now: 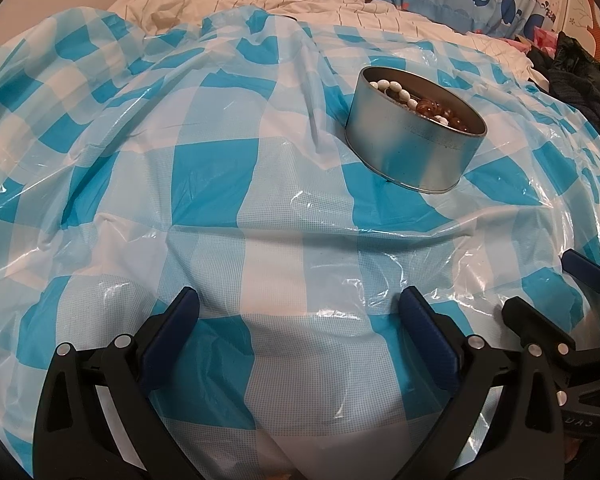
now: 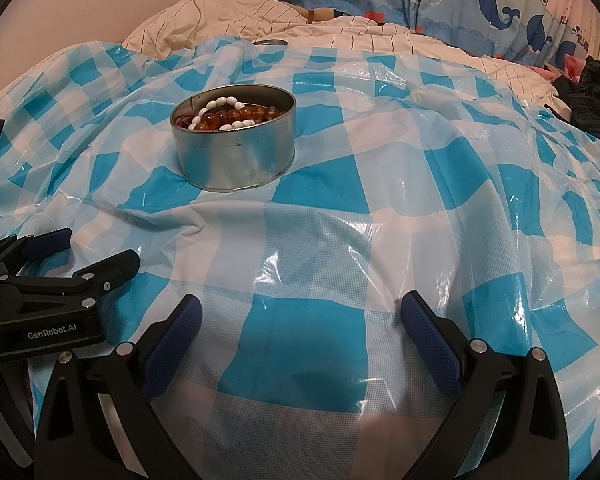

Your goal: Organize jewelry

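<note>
With the white and amber bead strands (image 2: 228, 114) already lying in the round silver metal tin (image 2: 236, 156) on the blue-checked plastic sheet (image 2: 308, 344), the left gripper (image 1: 298, 320) and right gripper (image 2: 300, 320) hover spread and empty (the job looks near done; perhaps only a lid remains).

Your two wrist cameras sit low, side by side, facing forward; both share the round tin (image 1: 414, 136) (image 2: 234, 140).

A round metal tin (image 2: 233, 148) stands upright and open, holding white beads (image 2: 220, 103) and amber beads (image 2: 236, 115).
</note>
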`<state>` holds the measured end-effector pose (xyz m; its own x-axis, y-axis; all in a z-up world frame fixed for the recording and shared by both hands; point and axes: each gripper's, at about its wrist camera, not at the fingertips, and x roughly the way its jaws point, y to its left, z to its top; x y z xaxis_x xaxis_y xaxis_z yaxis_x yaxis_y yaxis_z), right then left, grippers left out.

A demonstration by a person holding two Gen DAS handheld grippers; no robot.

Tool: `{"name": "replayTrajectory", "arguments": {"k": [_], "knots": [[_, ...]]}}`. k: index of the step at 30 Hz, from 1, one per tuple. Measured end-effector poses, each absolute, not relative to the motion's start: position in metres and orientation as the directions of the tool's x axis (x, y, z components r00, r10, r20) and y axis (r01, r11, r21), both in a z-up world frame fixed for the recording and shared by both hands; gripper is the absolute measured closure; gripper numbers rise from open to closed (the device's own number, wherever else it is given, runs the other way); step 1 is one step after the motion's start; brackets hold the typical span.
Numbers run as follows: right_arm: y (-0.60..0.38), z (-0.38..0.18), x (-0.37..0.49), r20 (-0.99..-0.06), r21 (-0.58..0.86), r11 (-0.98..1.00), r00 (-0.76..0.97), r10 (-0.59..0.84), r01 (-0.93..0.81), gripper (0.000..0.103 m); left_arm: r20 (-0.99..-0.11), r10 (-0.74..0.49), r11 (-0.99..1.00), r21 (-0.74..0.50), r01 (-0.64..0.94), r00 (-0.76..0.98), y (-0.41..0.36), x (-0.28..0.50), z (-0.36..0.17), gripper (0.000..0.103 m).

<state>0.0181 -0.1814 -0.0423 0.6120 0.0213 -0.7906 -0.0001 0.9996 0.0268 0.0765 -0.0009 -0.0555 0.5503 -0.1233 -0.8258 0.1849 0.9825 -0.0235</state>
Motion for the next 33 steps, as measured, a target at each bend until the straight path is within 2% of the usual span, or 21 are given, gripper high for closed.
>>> {"name": "replayTrajectory", "arguments": {"k": [33], "knots": [[-0.1805,-0.0419,0.018,-0.791,0.024,1.0,0.612,0.019,0.0,0.007,-0.827,-0.106,0.985,-0.009,0.175,0.552,-0.0019,0.0766,-0.0557,0.007]]}}
